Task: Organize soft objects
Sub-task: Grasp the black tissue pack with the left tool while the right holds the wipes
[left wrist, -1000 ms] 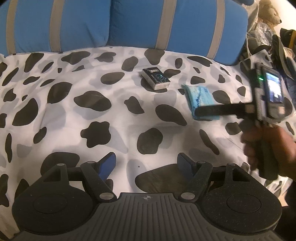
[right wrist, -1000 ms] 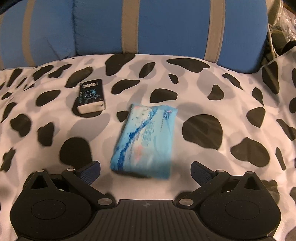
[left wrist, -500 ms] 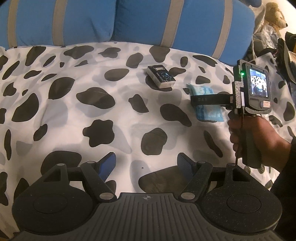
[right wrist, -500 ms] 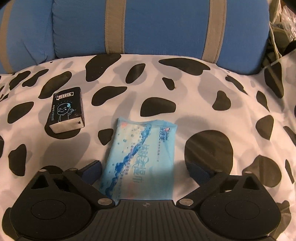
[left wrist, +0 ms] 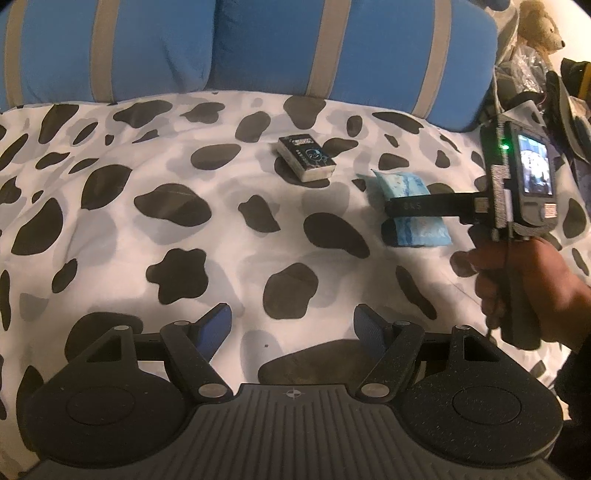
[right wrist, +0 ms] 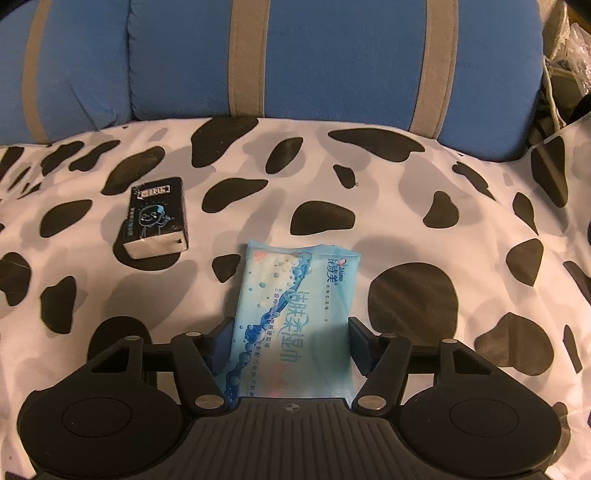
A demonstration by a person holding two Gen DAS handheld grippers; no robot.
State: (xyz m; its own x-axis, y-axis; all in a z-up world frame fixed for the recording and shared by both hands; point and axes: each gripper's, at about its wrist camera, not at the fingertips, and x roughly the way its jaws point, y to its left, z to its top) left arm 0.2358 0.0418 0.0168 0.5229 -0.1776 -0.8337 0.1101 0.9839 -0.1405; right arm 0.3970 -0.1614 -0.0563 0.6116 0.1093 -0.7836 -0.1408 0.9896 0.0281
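Observation:
A light-blue wet-wipe pack (right wrist: 295,291) lies flat on the cow-print bedspread (right wrist: 424,206). My right gripper (right wrist: 290,332) straddles its near end; the jaws are closing and the pads touch both long edges. From the left wrist view the same pack (left wrist: 421,232) shows at the right under the right gripper's black finger (left wrist: 424,205), held by a hand (left wrist: 524,280). A small black tissue pack (right wrist: 157,218) (left wrist: 308,160) rests to the left of the blue one. My left gripper (left wrist: 291,321) hovers open over the bedspread, nothing between its fingers.
Blue cushions with grey stripes (left wrist: 258,44) (right wrist: 332,55) line the back edge of the bed. A teddy bear (left wrist: 539,26) and piled clutter (left wrist: 569,92) sit at the far right. Bare spotted bedspread (left wrist: 129,206) stretches to the left.
The right gripper came forward over the blue pack and its jaws narrowed until the pads reached the pack's sides. The left gripper stayed where it was, still open.

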